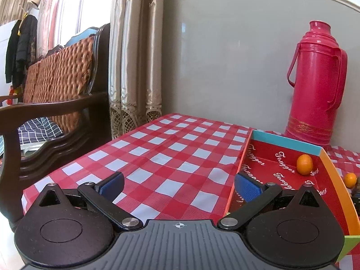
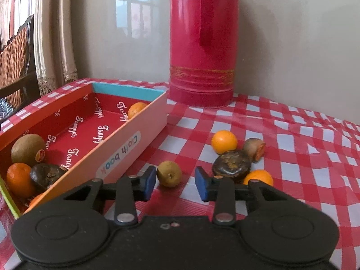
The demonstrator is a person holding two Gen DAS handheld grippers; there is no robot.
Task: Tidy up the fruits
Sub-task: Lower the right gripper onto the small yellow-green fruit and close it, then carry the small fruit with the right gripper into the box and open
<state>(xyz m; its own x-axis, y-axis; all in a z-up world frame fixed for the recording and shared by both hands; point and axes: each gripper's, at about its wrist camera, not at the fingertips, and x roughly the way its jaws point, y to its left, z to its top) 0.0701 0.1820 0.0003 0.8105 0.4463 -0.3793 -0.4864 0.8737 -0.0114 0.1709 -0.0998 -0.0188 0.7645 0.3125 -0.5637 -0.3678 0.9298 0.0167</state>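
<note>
Right gripper (image 2: 175, 183), jaws apart and holding nothing, has the small olive fruit (image 2: 169, 173) just ahead, left of centre, nearer than the left gripper (image 1: 178, 187), wide open.

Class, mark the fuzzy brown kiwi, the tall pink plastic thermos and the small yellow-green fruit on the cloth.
Fuzzy brown kiwi (image 2: 27, 149), right wrist view, upper skin.
Tall pink plastic thermos (image 2: 202, 45), right wrist view, body.
Small yellow-green fruit (image 2: 169, 173), right wrist view, middle.

Two low tabletop views, shared box (image 1: 286, 142)
</note>
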